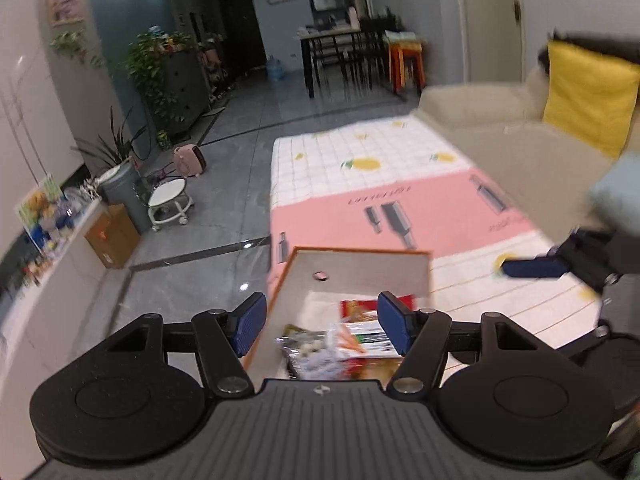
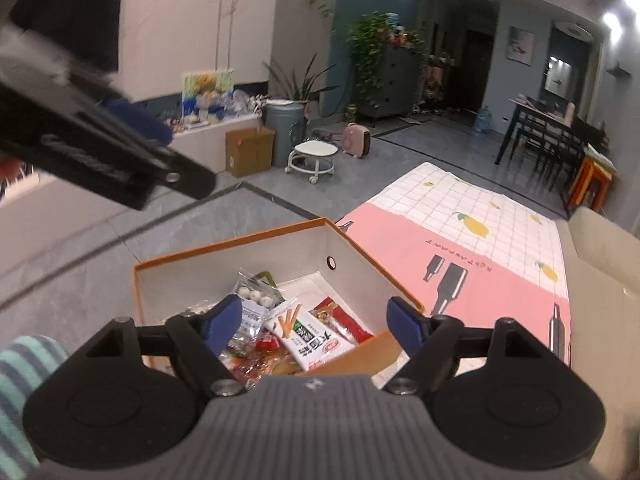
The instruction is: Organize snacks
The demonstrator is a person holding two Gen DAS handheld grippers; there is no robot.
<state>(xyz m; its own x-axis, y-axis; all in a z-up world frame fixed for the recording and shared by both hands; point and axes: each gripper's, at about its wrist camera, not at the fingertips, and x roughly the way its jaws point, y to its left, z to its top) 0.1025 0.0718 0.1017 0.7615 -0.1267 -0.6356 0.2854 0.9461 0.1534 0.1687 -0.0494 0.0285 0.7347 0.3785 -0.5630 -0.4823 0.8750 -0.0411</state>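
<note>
your left gripper [image 1: 322,322] and right gripper [image 2: 312,322] both hang spread and empty above the orange-rimmed white cardboard box [image 2: 280,244]. the snack packets [image 2: 280,332], biscuit-stick pack included, all lie inside it. the pink-and-white checked mat [image 1: 360,160] shows no strays, so it looks near done; blur hides some corners.

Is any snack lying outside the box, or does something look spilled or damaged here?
Nothing stands out. The snack packets lie piled loosely inside the orange-edged box, none on the mat around it. Both tongs, left and right, hang open above the box and hold nothing.
</note>
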